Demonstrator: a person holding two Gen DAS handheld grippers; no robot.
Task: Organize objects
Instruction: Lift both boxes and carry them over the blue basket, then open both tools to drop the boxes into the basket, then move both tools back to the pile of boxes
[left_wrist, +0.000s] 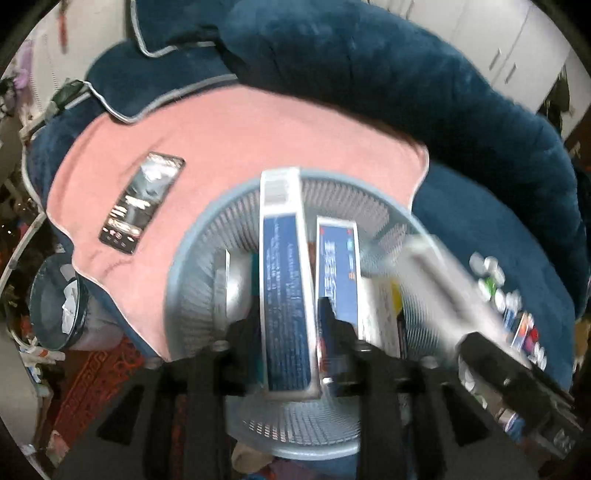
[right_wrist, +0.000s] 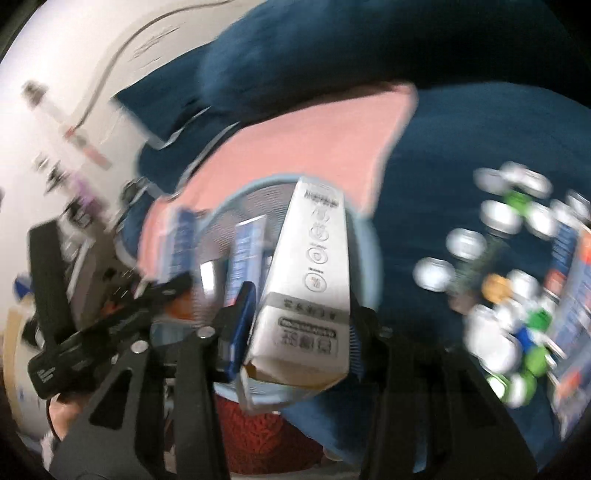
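My left gripper (left_wrist: 286, 317) is shut on a long blue and white box (left_wrist: 286, 280), held over a grey-blue mesh basket (left_wrist: 207, 221) on the bed. Another blue box (left_wrist: 340, 266) stands inside the basket. My right gripper (right_wrist: 299, 317) is shut on a white box with grey print (right_wrist: 314, 273), held over the same basket (right_wrist: 369, 251); this box shows blurred in the left wrist view (left_wrist: 436, 280). The left gripper and its blue box (right_wrist: 181, 243) show at the left of the right wrist view.
A phone (left_wrist: 142, 203) lies on a pink towel (left_wrist: 258, 136) over a dark blue blanket (left_wrist: 461, 110). Several small white and green bottles (right_wrist: 498, 258) and boxes lie on the blanket to the right. A lined bin (left_wrist: 59, 306) stands on the floor at left.
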